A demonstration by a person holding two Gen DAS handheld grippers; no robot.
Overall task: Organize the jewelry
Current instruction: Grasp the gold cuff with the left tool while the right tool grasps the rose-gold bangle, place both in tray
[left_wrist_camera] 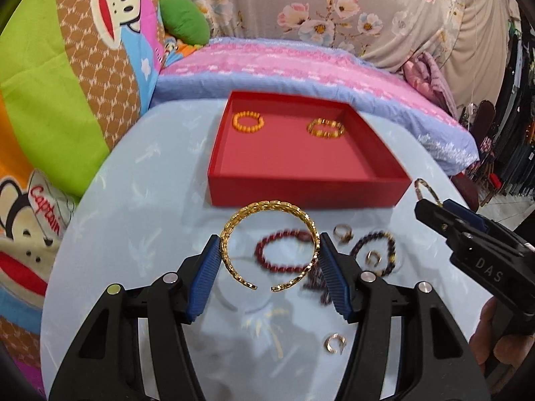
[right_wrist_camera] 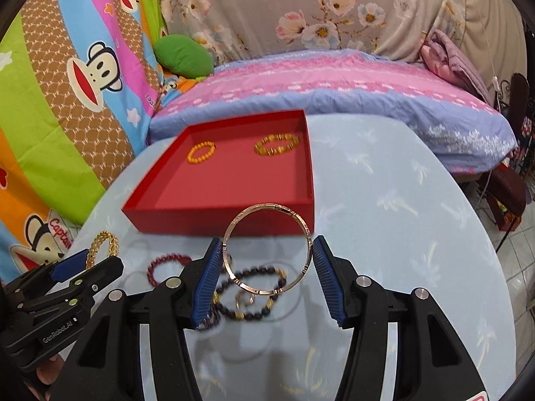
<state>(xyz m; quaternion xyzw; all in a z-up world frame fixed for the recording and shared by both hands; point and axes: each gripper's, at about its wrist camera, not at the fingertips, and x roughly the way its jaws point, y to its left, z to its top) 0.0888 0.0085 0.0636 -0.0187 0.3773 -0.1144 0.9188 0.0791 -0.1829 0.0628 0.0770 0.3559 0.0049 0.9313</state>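
Observation:
My left gripper (left_wrist_camera: pixel 269 254) is shut on a gold chain-link open bangle (left_wrist_camera: pixel 249 212), held above the table just in front of the red tray (left_wrist_camera: pixel 301 193). My right gripper (right_wrist_camera: pixel 267 257) is shut on a thin rose-gold bangle (right_wrist_camera: pixel 265 206), also held above the table near the tray's (right_wrist_camera: pixel 214 220) front wall. The tray holds an orange bead bracelet (left_wrist_camera: pixel 248 122) and an amber bead bracelet (left_wrist_camera: pixel 326 127). On the table lie a dark red bead bracelet (left_wrist_camera: pixel 277 264), a dark purple bead bracelet (right_wrist_camera: pixel 254 314) and small gold rings (left_wrist_camera: pixel 334 342).
The round table has a light blue cloth (right_wrist_camera: pixel 401 234). A bed with a pink and blue cover (right_wrist_camera: pixel 334 80) stands behind it. A cartoon-print quilt (right_wrist_camera: pixel 67 83) is at the left. The right gripper's body (left_wrist_camera: pixel 468 240) shows in the left wrist view.

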